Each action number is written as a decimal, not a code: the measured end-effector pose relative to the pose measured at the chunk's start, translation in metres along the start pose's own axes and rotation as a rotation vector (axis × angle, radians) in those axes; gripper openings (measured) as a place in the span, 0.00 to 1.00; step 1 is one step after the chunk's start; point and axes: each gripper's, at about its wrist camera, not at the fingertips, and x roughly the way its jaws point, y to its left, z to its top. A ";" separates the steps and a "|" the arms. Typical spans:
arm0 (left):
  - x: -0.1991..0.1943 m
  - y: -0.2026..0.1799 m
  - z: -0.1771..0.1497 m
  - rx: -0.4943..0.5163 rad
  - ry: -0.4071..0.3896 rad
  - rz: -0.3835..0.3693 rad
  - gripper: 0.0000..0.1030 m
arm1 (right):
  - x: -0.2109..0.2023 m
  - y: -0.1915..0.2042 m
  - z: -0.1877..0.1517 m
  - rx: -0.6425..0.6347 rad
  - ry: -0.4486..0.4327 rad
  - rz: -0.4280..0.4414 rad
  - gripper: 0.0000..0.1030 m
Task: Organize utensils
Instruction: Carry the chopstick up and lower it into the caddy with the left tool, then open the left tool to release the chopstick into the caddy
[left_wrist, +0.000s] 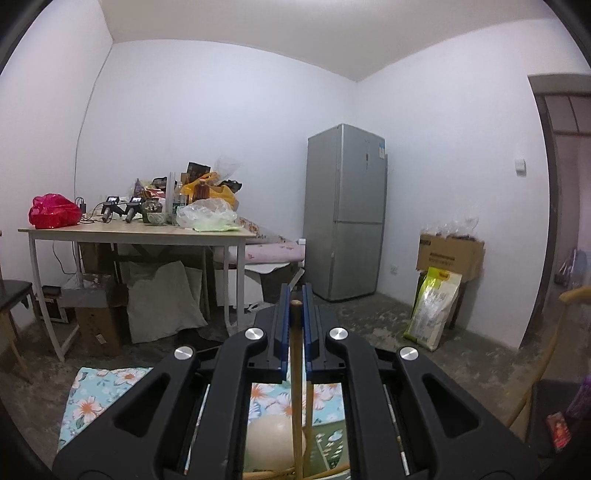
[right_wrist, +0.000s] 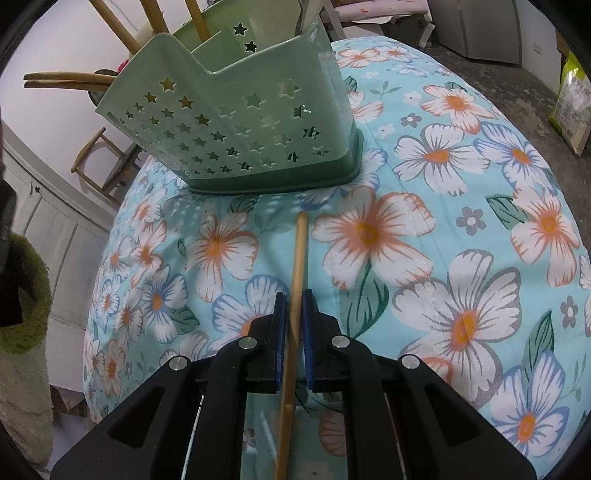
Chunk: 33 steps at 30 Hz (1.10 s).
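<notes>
Between the blue pads of the right gripper: thin wooden stick, clamped, tip resting on flowered cloth just short of pale green star-punched plastic caddy. Likewise clamped in left gripper: slim wooden handle, running lengthwise.

The left wrist view looks out nearly level along its fingers across the room, taking in a far worktop, a fridge in the corner and a box by the right wall, all well away. Only at its bottom edge does it catch the floral cloth close below. The right wrist view tilts steeply down along its own fingers and sits near the floral cloth, which fills most of the picture, with the green holder just ahead. Both views share the cloth, and the fridge and yellow-green bag show small at the right view's upper right edge.
</notes>
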 end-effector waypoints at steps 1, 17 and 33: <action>-0.004 0.002 0.004 -0.013 -0.015 -0.008 0.05 | 0.000 0.000 0.000 0.000 0.000 0.000 0.08; 0.006 0.018 -0.017 -0.117 0.073 -0.029 0.32 | 0.000 0.000 0.000 0.002 0.001 0.003 0.08; -0.073 0.061 -0.009 -0.221 0.044 0.036 0.55 | 0.003 -0.006 0.017 0.019 0.010 0.007 0.09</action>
